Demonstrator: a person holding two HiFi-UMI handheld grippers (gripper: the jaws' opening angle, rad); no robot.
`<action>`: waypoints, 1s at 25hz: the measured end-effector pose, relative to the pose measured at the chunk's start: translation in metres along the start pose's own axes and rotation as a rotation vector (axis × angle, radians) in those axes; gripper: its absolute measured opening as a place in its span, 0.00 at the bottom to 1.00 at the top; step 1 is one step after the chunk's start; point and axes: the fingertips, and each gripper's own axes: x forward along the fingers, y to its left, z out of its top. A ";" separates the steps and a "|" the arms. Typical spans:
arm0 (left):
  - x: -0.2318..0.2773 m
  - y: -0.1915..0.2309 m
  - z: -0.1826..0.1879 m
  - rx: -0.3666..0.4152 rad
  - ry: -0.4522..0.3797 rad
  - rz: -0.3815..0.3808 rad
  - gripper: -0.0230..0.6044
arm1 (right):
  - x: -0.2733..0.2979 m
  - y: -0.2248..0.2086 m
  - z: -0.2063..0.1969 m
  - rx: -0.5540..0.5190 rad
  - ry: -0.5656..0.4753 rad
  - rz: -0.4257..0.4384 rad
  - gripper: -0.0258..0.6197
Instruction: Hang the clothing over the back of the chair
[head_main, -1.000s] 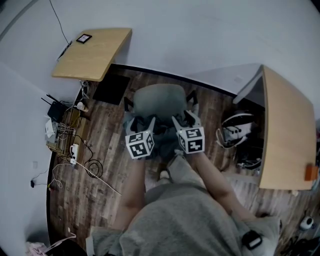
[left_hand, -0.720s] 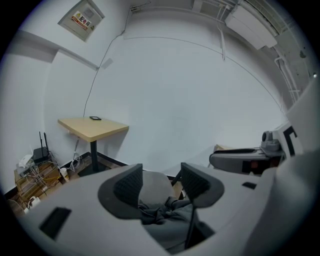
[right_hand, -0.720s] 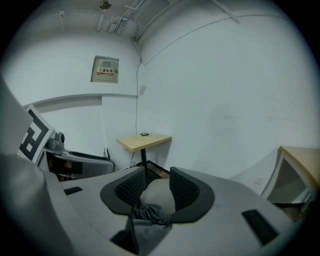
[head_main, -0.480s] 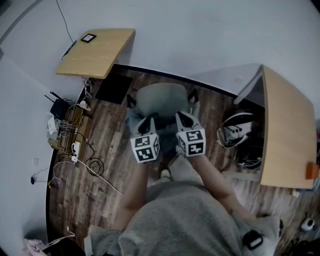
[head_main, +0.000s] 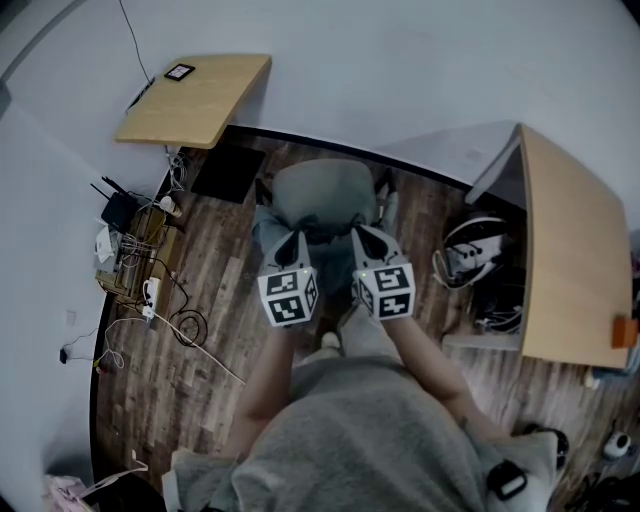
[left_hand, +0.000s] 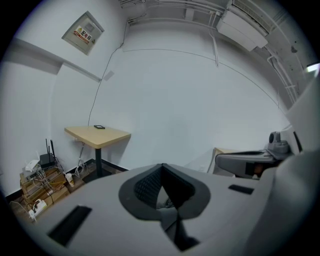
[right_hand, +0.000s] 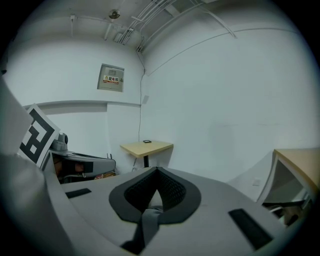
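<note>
A grey office chair (head_main: 322, 192) stands on the wood floor just ahead of me in the head view. A blue-grey garment (head_main: 268, 234) lies bunched on its near side. My left gripper (head_main: 297, 238) and right gripper (head_main: 364, 234) reach side by side into that cloth. In the left gripper view the left gripper (left_hand: 161, 167) is shut, with a fold of grey cloth (left_hand: 169, 219) pinched low between its jaws. The right gripper (right_hand: 157, 171) is shut too, with a strip of grey cloth (right_hand: 147, 221) caught in it.
A small wooden table (head_main: 196, 100) stands against the wall at the far left, with a black mat (head_main: 228, 172) below it. A larger desk (head_main: 568, 250) fills the right side, with a black-and-white helmet-like object (head_main: 470, 255) under it. Cables and a router (head_main: 128, 250) lie on the floor at left.
Both grippers went from open to shut on the garment. Both have drawn back from the chair toward me, pulling the cloth with them.
</note>
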 end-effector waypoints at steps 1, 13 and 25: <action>-0.003 0.000 -0.001 0.003 -0.002 -0.002 0.03 | -0.003 0.002 0.000 0.000 -0.004 -0.001 0.04; -0.013 0.004 0.001 0.012 -0.016 -0.001 0.03 | -0.010 -0.001 0.001 0.021 -0.031 -0.036 0.04; -0.010 0.010 0.003 -0.002 -0.014 -0.001 0.03 | -0.006 0.000 0.006 0.019 -0.039 -0.037 0.04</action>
